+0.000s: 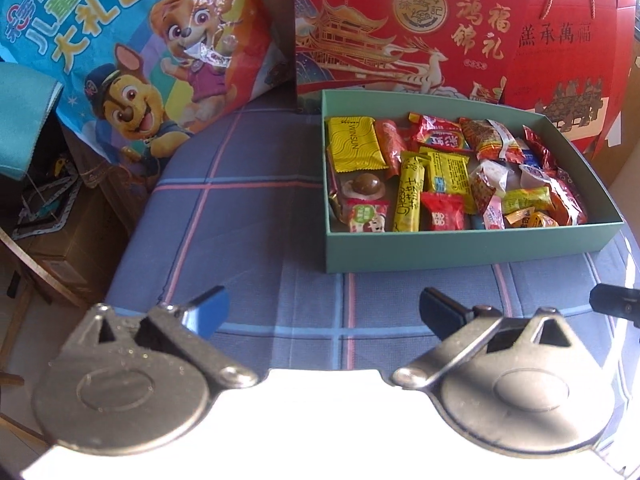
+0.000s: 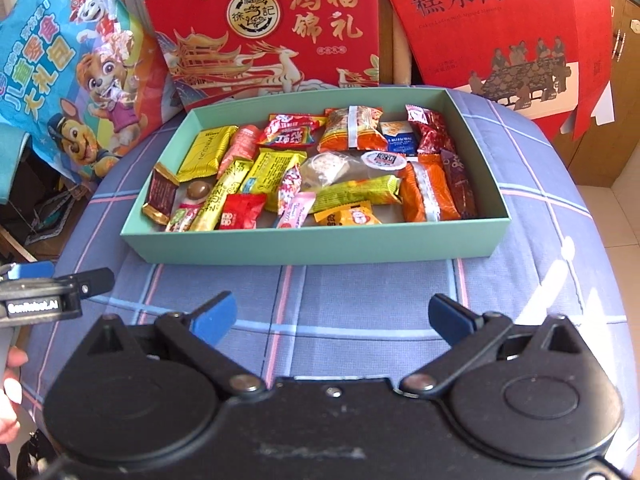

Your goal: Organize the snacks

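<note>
We held both claws released and empty over the plaid-covered worktop [image 2: 360, 292]: the left claw [image 1: 324, 308] low in its view, the right claw [image 2: 332, 312] likewise. The snacks [image 2: 304, 172] lay inside the green box [image 2: 312, 246] at frame centre, with red gift bags [image 2: 272, 28] standing behind it.

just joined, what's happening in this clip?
A person holds a gripper in each hand over a plaid-covered table. Both the left gripper and the right gripper are open, with nothing between the fingers, pointing at a green box full of wrapped snacks. Two red gift bags and a cartoon snack bag stand behind it. No snack lies loose on the cloth in either view.
</note>
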Available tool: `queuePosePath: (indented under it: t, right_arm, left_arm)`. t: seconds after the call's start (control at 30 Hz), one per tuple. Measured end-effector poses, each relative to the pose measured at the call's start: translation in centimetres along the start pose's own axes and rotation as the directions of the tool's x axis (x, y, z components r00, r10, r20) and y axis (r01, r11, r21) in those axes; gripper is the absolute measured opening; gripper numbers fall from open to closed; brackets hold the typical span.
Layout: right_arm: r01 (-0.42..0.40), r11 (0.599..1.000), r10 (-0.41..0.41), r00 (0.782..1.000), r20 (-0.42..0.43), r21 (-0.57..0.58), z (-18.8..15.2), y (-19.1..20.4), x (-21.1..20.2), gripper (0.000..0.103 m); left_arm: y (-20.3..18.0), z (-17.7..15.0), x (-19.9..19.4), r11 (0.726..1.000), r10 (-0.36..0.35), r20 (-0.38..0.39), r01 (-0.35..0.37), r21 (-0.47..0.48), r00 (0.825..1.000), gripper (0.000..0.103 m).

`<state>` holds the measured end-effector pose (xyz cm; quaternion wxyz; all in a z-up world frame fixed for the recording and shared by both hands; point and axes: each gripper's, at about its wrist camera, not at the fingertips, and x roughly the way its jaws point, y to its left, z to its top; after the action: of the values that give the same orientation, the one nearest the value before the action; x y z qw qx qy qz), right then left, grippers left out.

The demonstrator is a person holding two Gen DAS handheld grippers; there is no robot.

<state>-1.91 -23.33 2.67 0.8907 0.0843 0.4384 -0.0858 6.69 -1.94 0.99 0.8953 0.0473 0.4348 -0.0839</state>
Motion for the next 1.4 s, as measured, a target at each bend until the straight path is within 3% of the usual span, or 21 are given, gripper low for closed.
queuePosePath:
  t: [0.4,0.77,1.4]
  right_arm:
    - [0.024,0.998,-0.021,0.999,-0.044,0.057,-2.9,-1.9,-0.5,0.103]
    - [0.027,0.998,-0.023,0.998,-0.066,0.060,-2.7,-2.0,0.7,0.103]
    - [0.042,0.997,-0.036,0.996,-0.085,0.067,-2.2,-2.7,1.8,0.103]
  left_arm:
    - [0.4,-2.0,-0.4,0.999,0.044,-0.032,-0.045,-0.016,0.999,0.103]
    - [0.9,-2.7,1.0,0.998,0.053,-0.085,-0.057,-0.039,0.995,0.103]
    - [-0.3,-1.9,2.1,0.998,0.063,-0.089,-0.064,-0.002,0.994,0.103]
